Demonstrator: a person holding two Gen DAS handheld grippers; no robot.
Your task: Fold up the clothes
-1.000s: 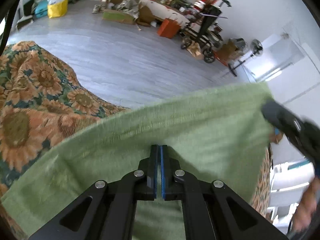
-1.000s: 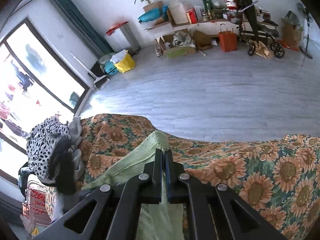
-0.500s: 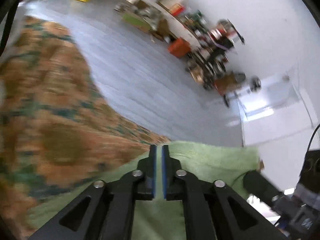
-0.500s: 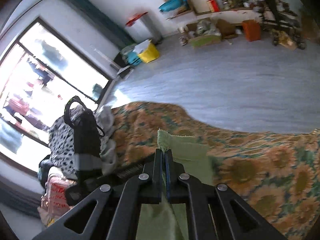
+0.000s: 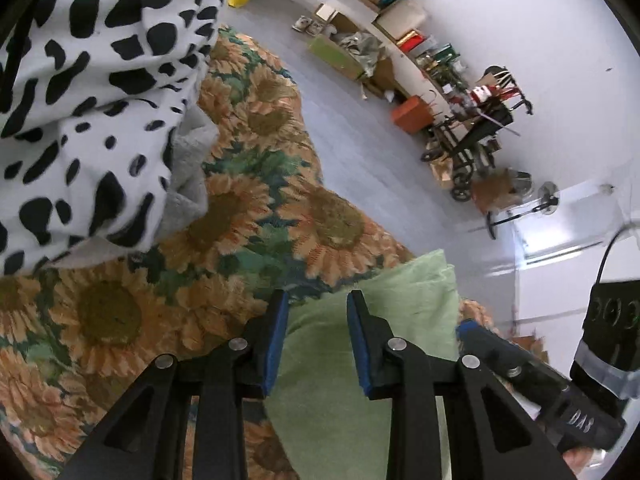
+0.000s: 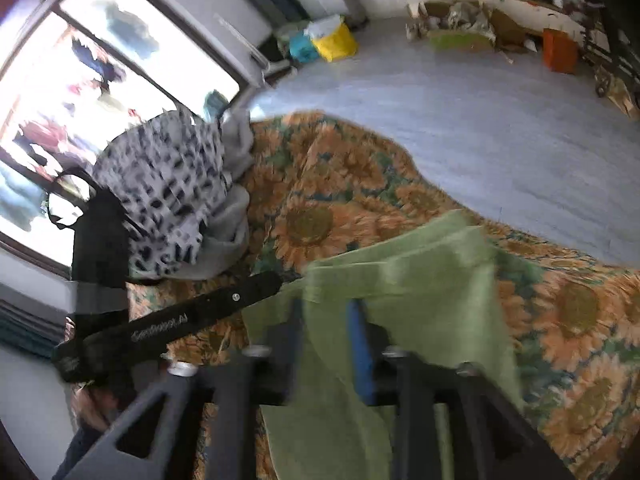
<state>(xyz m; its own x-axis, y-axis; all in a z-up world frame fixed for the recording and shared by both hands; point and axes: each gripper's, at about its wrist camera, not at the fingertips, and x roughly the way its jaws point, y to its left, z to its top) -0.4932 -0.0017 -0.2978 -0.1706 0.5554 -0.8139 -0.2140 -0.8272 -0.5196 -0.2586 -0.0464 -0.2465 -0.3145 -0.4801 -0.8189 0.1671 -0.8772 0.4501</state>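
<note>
A light green cloth (image 5: 372,344) lies folded double on the sunflower-print bed cover (image 5: 240,224). My left gripper (image 5: 317,296) hangs just over its near left part. Its jaws are opening; the cloth lies under and between the blue pads (image 5: 276,336), which do not press on it. In the right wrist view the same green cloth (image 6: 420,272) has its folded edge between the fingers of my right gripper (image 6: 325,304). Those jaws are opening too, and the picture is blurred. Each gripper shows in the other's view, side by side at the cloth's edge.
A pile of black-spotted white clothing (image 5: 80,80) with a grey garment (image 5: 192,168) sits on the cover left of the cloth. Grey floor (image 5: 360,136) lies beyond the bed edge. Boxes and a wheeled frame (image 5: 472,136) line the far wall. A bright window (image 6: 100,80) stands behind the pile.
Both grippers carried the green cloth's edge forward and down onto the bed, so it now lies folded. Both jaws, shut on the cloth before, have parted. The left view swung toward the spotted pile.
</note>
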